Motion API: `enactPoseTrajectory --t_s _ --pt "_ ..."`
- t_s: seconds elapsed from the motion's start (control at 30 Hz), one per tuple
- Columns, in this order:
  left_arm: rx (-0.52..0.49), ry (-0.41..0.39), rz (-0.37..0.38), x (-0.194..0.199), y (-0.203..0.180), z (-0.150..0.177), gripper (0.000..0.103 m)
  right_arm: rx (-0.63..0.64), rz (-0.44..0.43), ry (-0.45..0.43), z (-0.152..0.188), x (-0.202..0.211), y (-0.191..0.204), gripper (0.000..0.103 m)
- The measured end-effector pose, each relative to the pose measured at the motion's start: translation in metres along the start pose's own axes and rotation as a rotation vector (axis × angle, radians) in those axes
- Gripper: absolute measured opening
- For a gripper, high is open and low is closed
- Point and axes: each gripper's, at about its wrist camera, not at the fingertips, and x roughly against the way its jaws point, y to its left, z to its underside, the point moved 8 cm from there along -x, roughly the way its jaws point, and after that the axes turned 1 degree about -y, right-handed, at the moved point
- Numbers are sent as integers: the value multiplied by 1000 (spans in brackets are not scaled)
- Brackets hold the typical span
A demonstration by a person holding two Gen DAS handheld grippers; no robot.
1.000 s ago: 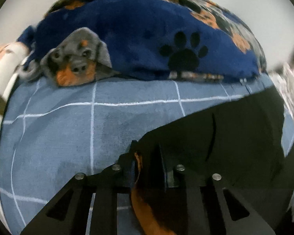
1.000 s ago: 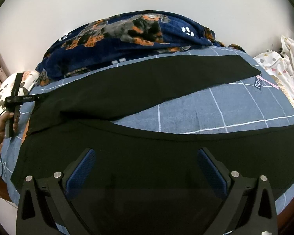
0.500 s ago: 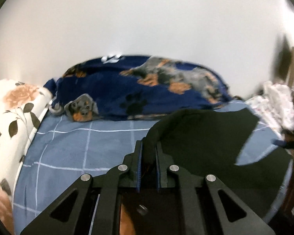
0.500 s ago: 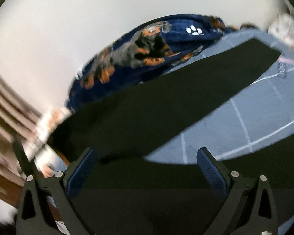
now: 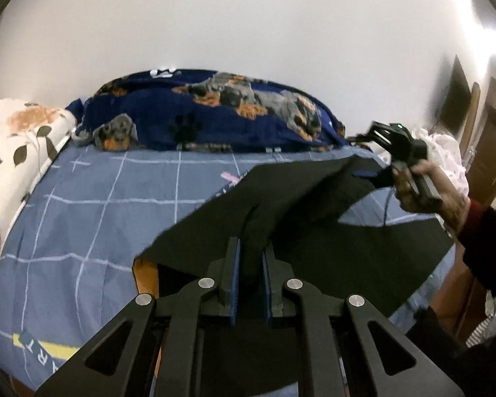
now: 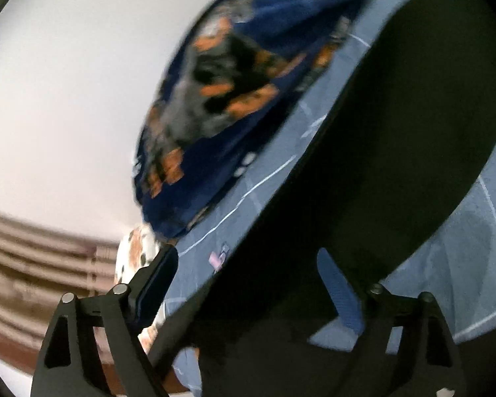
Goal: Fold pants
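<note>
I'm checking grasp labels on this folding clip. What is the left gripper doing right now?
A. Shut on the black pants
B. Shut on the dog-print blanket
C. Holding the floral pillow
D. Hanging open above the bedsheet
A: the left gripper has its blue-padded fingers pinched together on a raised fold of the black pants.

Left wrist view: looks forward along the left hand-held gripper (image 5: 249,261), level and raised above the bed (image 5: 82,218), facing the white wall (image 5: 248,23); the right hand-held gripper (image 5: 363,173) appears at far right. Right wrist view: strongly rolled and blurred, set close over the black pants (image 6: 380,139), looking past its own spread fingers (image 6: 340,294). Shared between both views: the pants (image 5: 281,205), the blue checked bed (image 6: 463,264), the dog-print blanket (image 5: 215,112) (image 6: 231,99), the floral pillow (image 5: 13,139) and the wall (image 6: 66,82).
</note>
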Motion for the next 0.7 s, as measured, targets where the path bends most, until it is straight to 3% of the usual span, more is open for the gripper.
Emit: enactPoseTrajectory --t_s 0.03,0.13,0.23,0.43,0.7 --pt "5 8 2 0 -1 3 12 -14 7 10 -3 -6 -5 68" --pt "7 27 -14 0 1 9 12 -67 45 25 -9 -14 -25 7" --pt "14 39 -32 0 9 8 12 -52 28 -13 5 4 -30 7" --pt "26 99 -59 3 31 20 12 75 58 -51 76 66 -40 6" --pt "14 215 -82 4 43 68 13 43 105 -23 173 104 -85 5"
